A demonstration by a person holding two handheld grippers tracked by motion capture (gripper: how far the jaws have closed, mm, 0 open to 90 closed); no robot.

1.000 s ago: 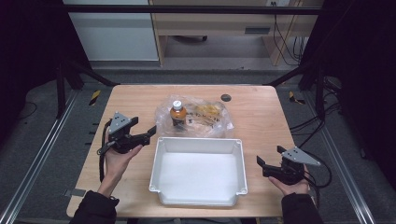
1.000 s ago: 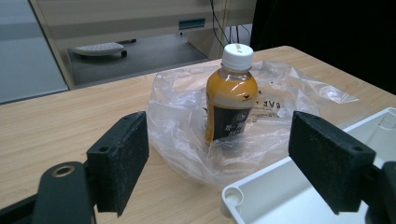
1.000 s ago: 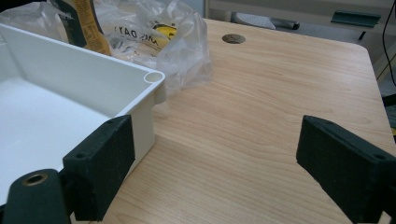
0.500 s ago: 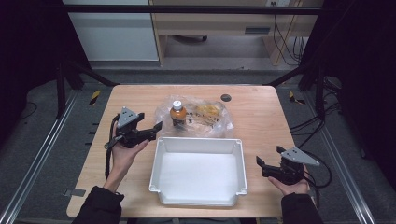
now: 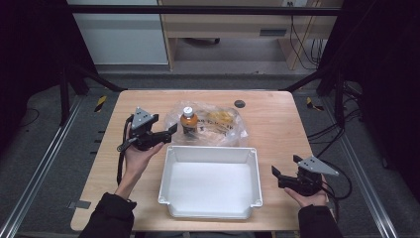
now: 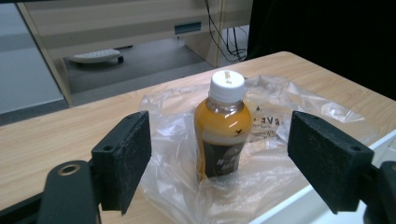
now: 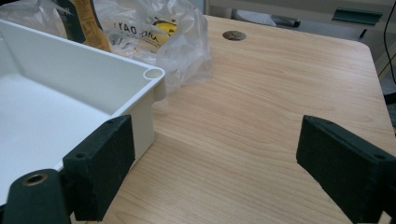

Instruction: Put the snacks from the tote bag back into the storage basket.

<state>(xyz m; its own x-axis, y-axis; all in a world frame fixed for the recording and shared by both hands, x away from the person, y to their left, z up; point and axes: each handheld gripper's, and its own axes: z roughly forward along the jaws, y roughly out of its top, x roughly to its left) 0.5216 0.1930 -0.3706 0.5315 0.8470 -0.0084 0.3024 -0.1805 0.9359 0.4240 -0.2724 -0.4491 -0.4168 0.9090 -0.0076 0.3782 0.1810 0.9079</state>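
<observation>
Two grippers: I see both wide open.
Left gripper (image 5: 171, 130): near my bottle (image 5: 188, 120), not touching.
Bottle: upright on bag (image 5: 225, 126).
Right gripper (image 5: 275, 175): beside tray (image 5: 210, 153).

left gripper (image 5: 166, 133) jaws apart, right gripper (image 5: 278, 175) likewise

From my seat, the bin (image 5: 210, 184) sits mid-table; just behind it stands the bottle (image 5: 188, 120) on a plastic bag (image 5: 228, 128). My left gripper (image 5: 168, 131) hangs left of the bin's far corner, my right gripper (image 5: 275, 173) beside its right wall.
</observation>
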